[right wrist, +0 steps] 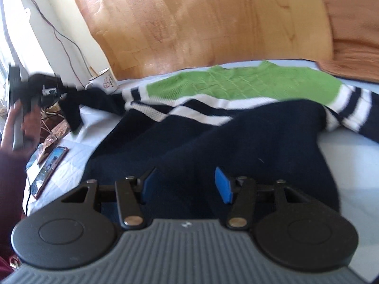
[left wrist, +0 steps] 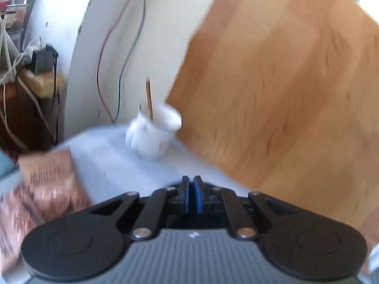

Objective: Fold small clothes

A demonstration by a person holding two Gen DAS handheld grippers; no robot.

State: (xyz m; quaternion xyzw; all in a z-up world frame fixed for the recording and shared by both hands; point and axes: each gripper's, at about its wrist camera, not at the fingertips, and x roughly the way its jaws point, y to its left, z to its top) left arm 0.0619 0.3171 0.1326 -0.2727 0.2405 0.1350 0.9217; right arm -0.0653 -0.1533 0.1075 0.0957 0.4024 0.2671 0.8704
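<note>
- Sweater: spread on the light sheet, long axis running left-right along the wooden headboard.
- Right gripper: jaws apart, navy hem directly ahead; nearer hand.
- Left gripper: jaws together; whether cloth is pinched cannot be told. Mug ahead at the sheet's far corner.

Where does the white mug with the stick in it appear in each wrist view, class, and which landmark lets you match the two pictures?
Left wrist view: the white mug sits just left of centre, on the pale sheet, beyond the left gripper.
Right wrist view: the mug is small, at upper left, beside the sweater.
Shared landmark: the wooden headboard rising directly behind the mug, with thin wires on the white wall next to it.
</note>
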